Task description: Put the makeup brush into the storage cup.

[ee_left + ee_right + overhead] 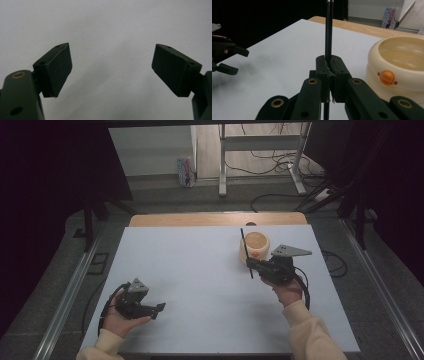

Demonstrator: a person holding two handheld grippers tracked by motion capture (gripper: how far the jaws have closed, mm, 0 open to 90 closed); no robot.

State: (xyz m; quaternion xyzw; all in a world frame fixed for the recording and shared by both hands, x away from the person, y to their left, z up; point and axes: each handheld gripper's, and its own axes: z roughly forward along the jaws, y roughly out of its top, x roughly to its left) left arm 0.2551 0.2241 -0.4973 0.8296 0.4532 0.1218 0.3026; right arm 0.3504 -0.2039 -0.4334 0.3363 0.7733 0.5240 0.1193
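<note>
My right gripper (329, 75) squeezes a thin black stick (328, 30) at the middle of the frame, just beside the cream bowl (398, 63). My left gripper (111, 70) is wide open, holding nothing. If I tilt, the stick might slip or knock the bowl.

Matt black tools, a glossy cream bowl, a pale smooth tabletop

The bowl (398, 66) looks like smooth, glossy cream plastic with a shiny orange knob on its side. The thin black rod (328, 30) has a slight sheen, plastic or coated metal, it is hard to tell which. The right gripper (331, 72) and left gripper (111, 70) are matt black plastic with brass-coloured rivets. The table (190, 270) has a smooth matt pale top with a bare wood edge. The sleeves look like soft cream cloth.
</note>
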